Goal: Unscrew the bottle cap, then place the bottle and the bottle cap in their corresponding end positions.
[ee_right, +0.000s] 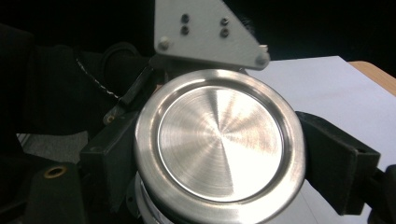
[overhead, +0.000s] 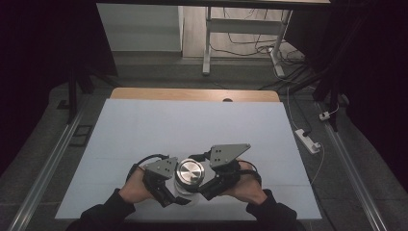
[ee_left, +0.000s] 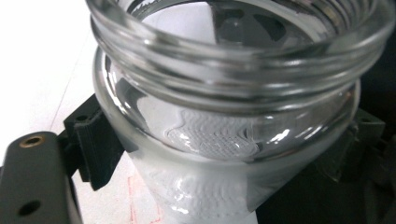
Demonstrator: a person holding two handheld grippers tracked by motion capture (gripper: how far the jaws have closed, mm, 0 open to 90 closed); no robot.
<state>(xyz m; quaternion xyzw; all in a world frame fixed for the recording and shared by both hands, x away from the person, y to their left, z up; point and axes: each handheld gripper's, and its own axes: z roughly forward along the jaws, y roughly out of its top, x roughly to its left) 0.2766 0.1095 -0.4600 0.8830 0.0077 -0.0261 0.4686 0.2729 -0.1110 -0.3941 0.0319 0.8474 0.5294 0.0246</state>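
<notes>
The jar (ee_left: 224, 121) is clear, glossy glass with a smooth threaded neck, and its lid (ee_right: 219, 140) is brushed metal, shiny, with fine circular lines across the flat top. The jaws of each hand-held gripper look like matt black plastic, and a matt grey plate (ee_right: 205, 32) with small screws tops one. The table (overhead: 192, 94) has a wooden edge under a smooth, matt white sheet (overhead: 192, 125).

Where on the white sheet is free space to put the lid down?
The white sheet is bare from the grippers to the table's wooden far edge and toward both sides. It is crowded near the front, where both grippers hold the glass jar and metal lid.
</notes>
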